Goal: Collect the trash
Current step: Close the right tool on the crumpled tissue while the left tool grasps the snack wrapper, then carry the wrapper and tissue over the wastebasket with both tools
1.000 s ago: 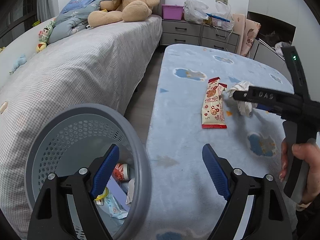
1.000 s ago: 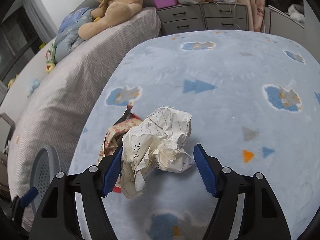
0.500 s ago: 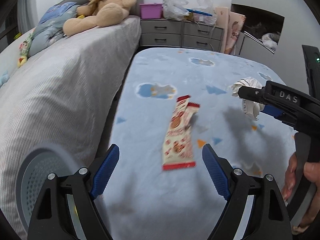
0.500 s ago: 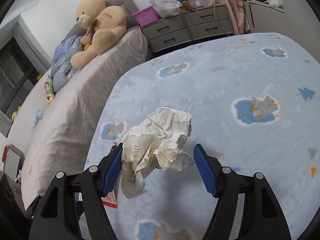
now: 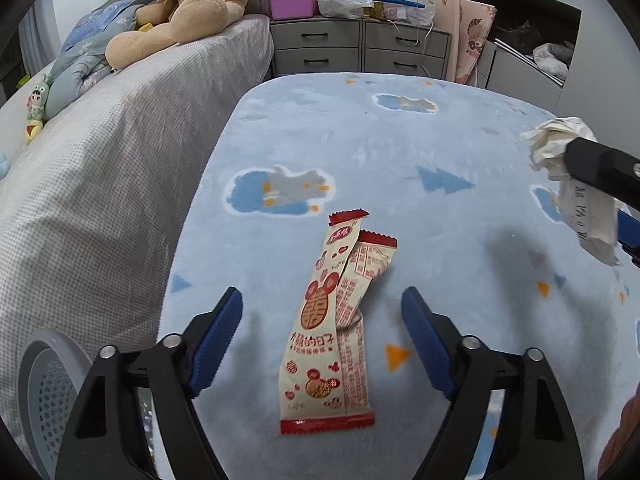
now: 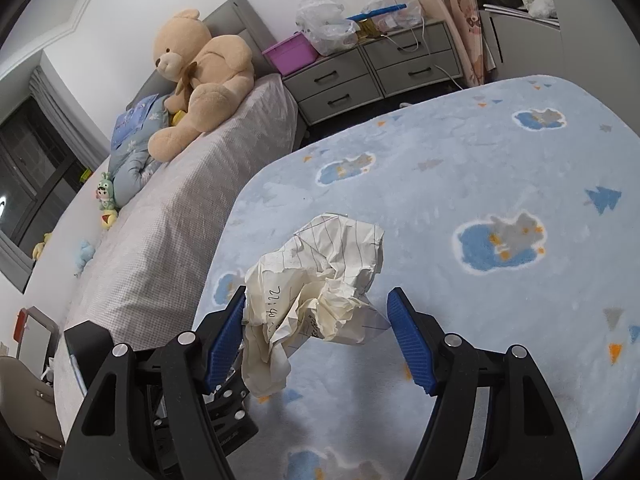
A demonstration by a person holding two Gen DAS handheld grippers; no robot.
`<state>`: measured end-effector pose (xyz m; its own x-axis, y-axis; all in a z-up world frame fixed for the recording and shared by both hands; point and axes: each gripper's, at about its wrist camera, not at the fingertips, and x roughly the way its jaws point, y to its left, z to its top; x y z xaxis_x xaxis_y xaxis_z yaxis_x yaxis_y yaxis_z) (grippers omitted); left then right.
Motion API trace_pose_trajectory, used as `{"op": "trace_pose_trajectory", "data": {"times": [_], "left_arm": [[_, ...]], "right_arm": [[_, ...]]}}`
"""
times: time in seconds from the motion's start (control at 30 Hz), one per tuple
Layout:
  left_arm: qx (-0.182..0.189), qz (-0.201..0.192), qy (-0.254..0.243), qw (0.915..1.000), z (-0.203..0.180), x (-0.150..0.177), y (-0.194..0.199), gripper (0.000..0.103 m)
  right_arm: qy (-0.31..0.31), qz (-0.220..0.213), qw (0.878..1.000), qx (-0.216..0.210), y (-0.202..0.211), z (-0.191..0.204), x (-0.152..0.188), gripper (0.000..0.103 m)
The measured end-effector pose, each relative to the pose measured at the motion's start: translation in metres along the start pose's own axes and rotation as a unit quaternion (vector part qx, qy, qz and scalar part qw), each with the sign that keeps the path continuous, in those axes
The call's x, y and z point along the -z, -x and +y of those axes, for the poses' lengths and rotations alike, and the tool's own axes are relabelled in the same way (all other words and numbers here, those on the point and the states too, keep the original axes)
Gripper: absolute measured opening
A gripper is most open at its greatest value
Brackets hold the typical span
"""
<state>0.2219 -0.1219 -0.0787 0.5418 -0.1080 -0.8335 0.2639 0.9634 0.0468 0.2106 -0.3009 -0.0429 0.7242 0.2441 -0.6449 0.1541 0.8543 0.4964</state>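
Left wrist view: left gripper (image 5: 322,336), jaws just narrowing yet spread, straddles a snack wrapper (image 5: 334,332) lying on the pale blue blanket (image 5: 400,152); a grey basket (image 5: 44,396) sits at eight o'clock. Right gripper (image 6: 316,336) pinches crumpled paper (image 6: 320,292) above the blanket. Beyond, bed (image 5: 120,128) at ten o'clock with teddy bear (image 5: 188,4), drawers (image 5: 360,46) at twelve.

paper ball (image 6: 320,280): crumpled, matt | wrapper (image 5: 336,328): glossy | blanket (image 5: 400,152): fleecy

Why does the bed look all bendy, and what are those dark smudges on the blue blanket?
Left wrist view: the fisheye lens curves the bed's edge and leaves black corners; the smudges are soft shadows on the blue blanket, near the snack wrapper. Right wrist view: same bending, and the crumpled paper looks sharp, with a faint shadow beneath it.
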Motion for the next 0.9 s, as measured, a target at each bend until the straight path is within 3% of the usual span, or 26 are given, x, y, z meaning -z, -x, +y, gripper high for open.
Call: {"op": "trace_pose_trajectory", "data": {"times": [0.13,0.4,0.6,0.77,0.9], "left_arm": [[0.012,0.027,0.012,0.9995,0.0,-0.002,-0.012,0.031],[0.012,0.0,0.026,0.9996,0.011,0.017,0.024,0.028],[-0.028,-0.034,0.061,0.9971,0.056,0.042,0.079,0.028],[-0.074,-0.044,0.125,0.9885,0.113,0.067,0.116,0.028],[-0.122,-0.041,0.175,0.9761,0.156,0.095,0.137,0.028]], "right_arm": [[-0.001,0.0,1.0,-0.006,0.001,0.0,0.0,0.068],[0.006,0.003,1.0,-0.013,0.001,0.003,0.001,0.068],[0.026,0.01,0.999,-0.026,-0.001,0.02,0.007,0.068],[0.073,0.026,0.995,-0.056,-0.004,0.058,0.027,0.068],[0.117,0.048,0.987,-0.094,-0.007,0.096,0.053,0.068]]}}
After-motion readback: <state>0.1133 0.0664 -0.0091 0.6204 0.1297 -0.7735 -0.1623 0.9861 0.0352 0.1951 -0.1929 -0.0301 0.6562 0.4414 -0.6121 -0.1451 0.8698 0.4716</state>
